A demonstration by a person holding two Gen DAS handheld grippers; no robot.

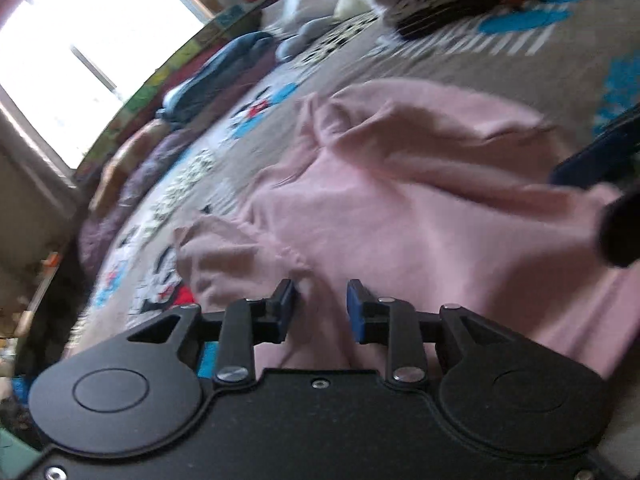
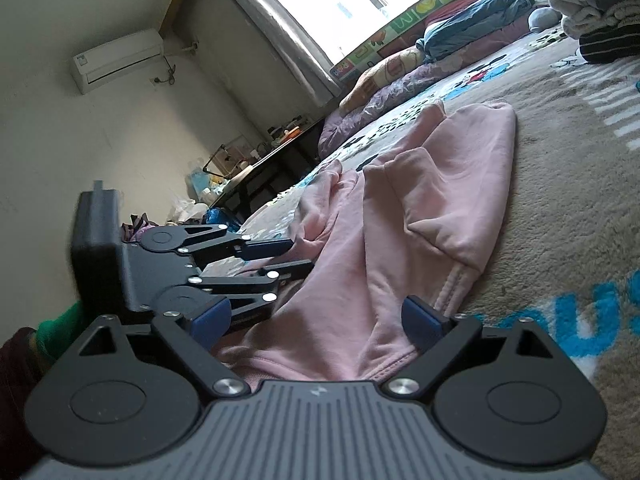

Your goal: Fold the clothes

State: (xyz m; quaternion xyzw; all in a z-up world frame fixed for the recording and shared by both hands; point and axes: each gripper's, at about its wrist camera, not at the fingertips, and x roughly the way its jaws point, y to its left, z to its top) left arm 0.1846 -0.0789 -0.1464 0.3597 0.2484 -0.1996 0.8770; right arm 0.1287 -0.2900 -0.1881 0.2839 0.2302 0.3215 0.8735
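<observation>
Soft matt pink garment — fleecy cloth — on a fuzzy blanket.

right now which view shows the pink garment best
The right wrist view: the pink garment is sharp there, its folds, ribbed hem and far end visible on the blanket. The left wrist view shows it larger but motion-blurred, its near edge behind the left claw.
</observation>
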